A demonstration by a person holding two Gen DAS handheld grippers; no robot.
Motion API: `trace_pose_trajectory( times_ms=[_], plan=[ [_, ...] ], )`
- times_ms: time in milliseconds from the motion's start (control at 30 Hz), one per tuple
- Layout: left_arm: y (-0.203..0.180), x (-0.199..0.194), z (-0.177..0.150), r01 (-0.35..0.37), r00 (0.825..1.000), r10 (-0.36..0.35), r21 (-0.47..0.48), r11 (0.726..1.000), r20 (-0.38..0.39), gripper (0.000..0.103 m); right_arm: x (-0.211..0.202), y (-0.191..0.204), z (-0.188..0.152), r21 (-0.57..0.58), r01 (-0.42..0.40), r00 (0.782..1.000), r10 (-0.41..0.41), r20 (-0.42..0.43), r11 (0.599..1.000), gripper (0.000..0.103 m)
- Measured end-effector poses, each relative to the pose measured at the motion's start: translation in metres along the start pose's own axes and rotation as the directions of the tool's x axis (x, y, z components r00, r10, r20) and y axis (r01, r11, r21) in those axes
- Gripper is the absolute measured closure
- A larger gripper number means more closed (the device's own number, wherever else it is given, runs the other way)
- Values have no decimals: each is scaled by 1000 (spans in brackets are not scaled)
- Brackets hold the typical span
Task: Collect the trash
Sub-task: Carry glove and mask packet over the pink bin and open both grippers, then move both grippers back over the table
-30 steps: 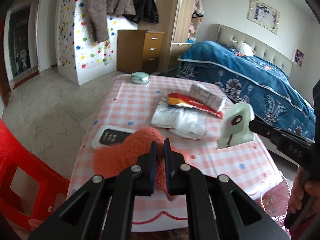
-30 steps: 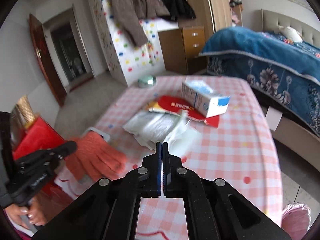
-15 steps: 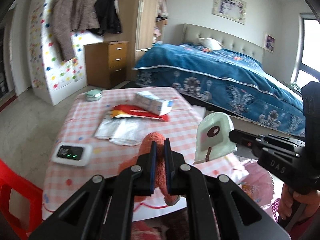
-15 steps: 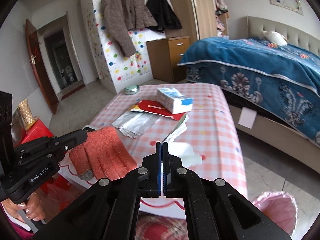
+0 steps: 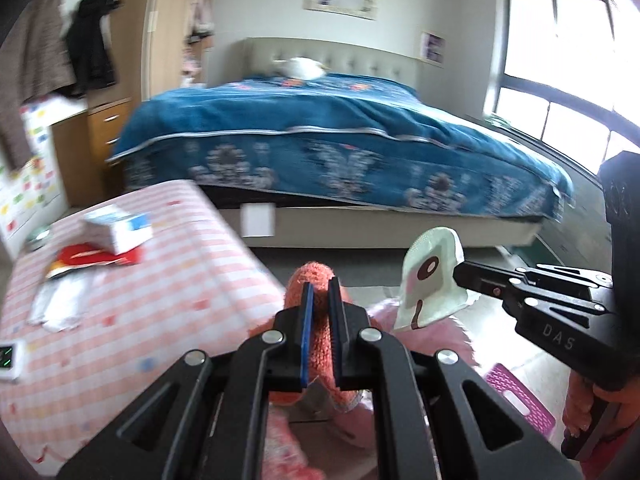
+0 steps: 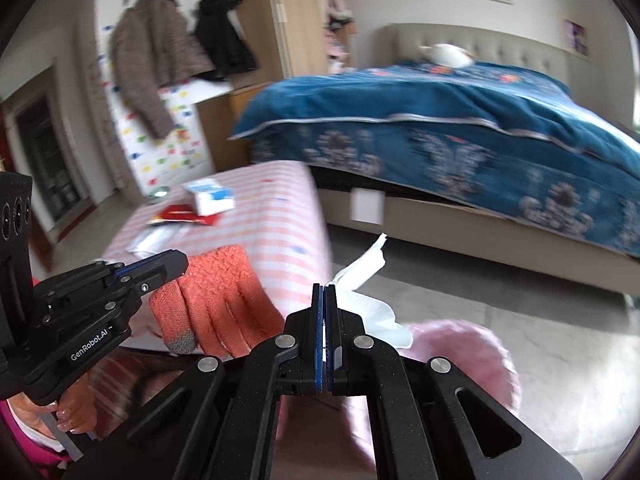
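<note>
In the left wrist view my left gripper (image 5: pixel 320 294) is shut on an orange knitted glove (image 5: pixel 310 276), which hangs past the table's right edge. My right gripper (image 5: pixel 459 271) comes in from the right, shut on a pale green and white wrapper (image 5: pixel 432 276). In the right wrist view my right gripper (image 6: pixel 325 289) pinches that wrapper (image 6: pixel 366 266), and my left gripper (image 6: pixel 180 260) holds the glove (image 6: pixel 224 300) at the left. A pink bin bag (image 6: pixel 472 352) lies on the floor below both grippers, and its edge (image 5: pixel 436 334) shows under the wrapper.
The table with a pink checked cloth (image 5: pixel 140 312) is at the left, with a white and blue box (image 5: pixel 120 228), a red packet (image 5: pixel 96 258), white packets (image 5: pixel 60 304) and a small device (image 5: pixel 8 360). A blue bed (image 5: pixel 340 148) fills the background. A pink stool (image 5: pixel 520 396) stands at the right.
Both grippers have swung right, away from over the table to beside its edge above the pink bag. The glove and the wrapper came with them. Both stayed shut.
</note>
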State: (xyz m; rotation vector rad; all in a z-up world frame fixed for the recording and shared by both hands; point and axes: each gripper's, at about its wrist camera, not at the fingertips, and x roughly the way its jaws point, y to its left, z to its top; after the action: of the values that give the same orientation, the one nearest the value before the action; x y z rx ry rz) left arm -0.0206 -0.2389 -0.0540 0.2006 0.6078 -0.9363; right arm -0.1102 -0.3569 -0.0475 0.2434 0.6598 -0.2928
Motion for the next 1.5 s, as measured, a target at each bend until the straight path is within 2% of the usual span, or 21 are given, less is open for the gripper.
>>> trace_pose_trajectory(
  times_ms=[200,400,467,500,533,633,733,1000,1167,1367,1500],
  plan=[
    [-42,41,1,95,995,-93,43,995,-34,97,-2,-53,-14,67,71,997,-69,-35,995,103],
    [-63,75,3,140,987,-135,60,988,-85,97,9,-99,-26,129,113,992,-105,-68,985,103],
    [-64,80,3,145,985,-139,54,988,-98,87,13,-103,-28,137,122,991,-113,-76,983,100],
    [-63,82,3,145,985,-140,44,988,-102,71,16,-111,-30,153,136,988,-124,-87,979,97],
    [-61,81,3,141,986,-137,38,989,-96,58,16,-111,-30,160,135,989,-122,-89,978,96],
    [-53,79,4,123,989,-121,26,992,-88,57,17,-117,-31,191,147,987,-131,-97,971,82],
    [-42,69,3,71,995,-68,36,997,-71,57,15,-116,-30,211,138,989,-122,-86,968,81],
    [0,23,-4,-47,999,47,-3,999,-24,57,13,-89,-21,163,75,996,-66,-60,984,81],
    [22,-6,-11,-112,994,112,-9,994,2,57,15,-51,-14,101,12,998,-5,-65,995,81],
    [56,-38,-25,-205,979,205,-41,978,7,56,23,0,-6,22,-66,995,67,-79,998,80],
    [92,-54,-30,-272,962,274,-96,957,1,52,34,39,3,-50,-118,990,113,-88,992,74]
  ],
)
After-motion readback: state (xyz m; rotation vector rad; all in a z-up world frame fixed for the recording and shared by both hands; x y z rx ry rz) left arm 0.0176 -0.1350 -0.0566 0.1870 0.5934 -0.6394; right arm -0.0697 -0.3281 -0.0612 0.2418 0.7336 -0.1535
